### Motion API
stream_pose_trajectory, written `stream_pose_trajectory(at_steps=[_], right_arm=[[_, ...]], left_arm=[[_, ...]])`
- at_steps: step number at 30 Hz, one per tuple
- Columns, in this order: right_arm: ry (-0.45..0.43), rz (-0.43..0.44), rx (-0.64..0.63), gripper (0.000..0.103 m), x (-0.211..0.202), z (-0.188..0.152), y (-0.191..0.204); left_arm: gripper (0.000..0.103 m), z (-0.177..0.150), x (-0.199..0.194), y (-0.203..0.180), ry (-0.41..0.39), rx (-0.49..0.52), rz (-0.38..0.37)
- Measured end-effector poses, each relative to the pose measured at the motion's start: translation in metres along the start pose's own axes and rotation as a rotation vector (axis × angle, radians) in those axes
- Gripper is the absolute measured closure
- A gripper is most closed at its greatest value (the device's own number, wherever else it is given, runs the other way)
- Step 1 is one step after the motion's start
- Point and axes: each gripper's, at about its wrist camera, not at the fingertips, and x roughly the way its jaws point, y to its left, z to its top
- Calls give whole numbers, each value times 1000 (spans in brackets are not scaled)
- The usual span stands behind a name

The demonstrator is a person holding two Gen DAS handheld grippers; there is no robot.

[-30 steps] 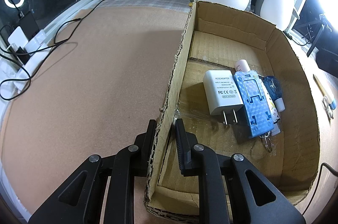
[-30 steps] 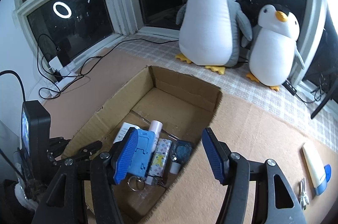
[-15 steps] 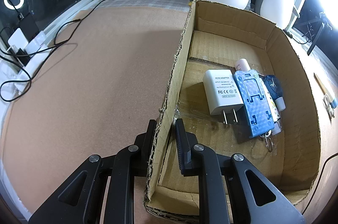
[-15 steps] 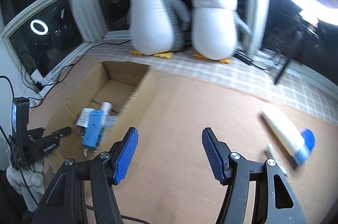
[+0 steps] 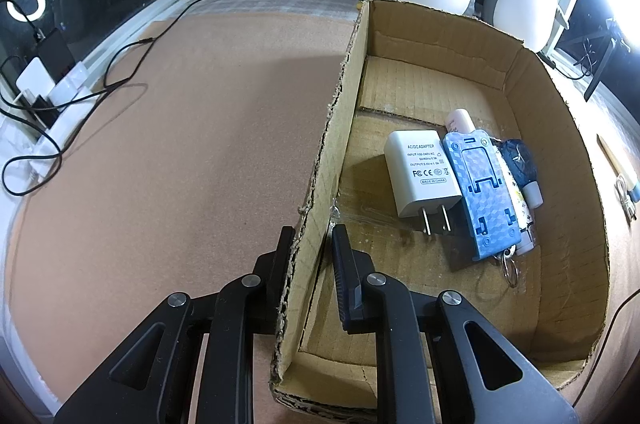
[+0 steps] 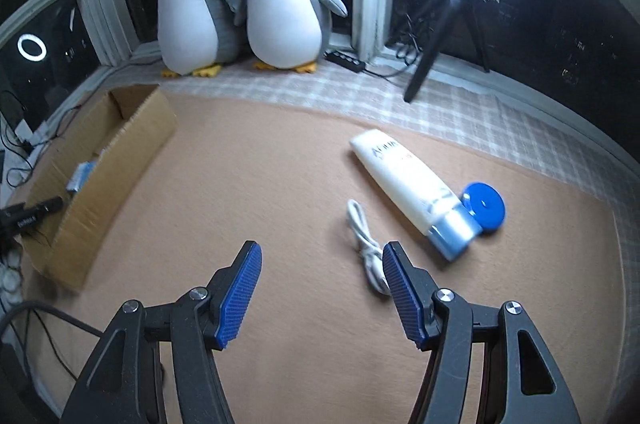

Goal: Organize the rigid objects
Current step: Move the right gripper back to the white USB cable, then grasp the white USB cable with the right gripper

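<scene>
On the tan felt mat, my left tongs (image 5: 310, 244) stay clenched on the wall of the brown cardboard box (image 5: 560, 160), steadying it. My right tongs (image 6: 320, 288) are released, empty. The coiled white cable (image 6: 364, 244) lies just beside their right finger, the white tube with blue cap (image 6: 412, 192) beyond. I'd centre over the cable and straddle its bundle before closing.

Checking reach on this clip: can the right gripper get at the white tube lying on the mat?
Probably yes: the right gripper has open, empty jaws, and only a thin white cable lies before the white tube.
</scene>
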Motion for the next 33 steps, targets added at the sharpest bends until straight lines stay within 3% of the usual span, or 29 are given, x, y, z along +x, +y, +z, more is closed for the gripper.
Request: stream_pose_trajectory(at_steps=[17, 21, 24, 26, 33], right_arm=[[2, 58, 13, 51, 46, -10, -32], [8, 40, 14, 65, 54, -13, -35], [-4, 42, 20, 68, 53, -14, -34], [-10, 34, 22, 78, 51, -15, -35], [-15, 24, 55, 81, 49, -18, -35]], left_arm=[[87, 1, -1, -6, 8, 20, 30], [87, 2, 0, -6, 8, 22, 33], [87, 2, 0, -6, 7, 23, 33], [87, 3, 0, -6, 7, 23, 33], [87, 4, 0, -5, 7, 22, 31]])
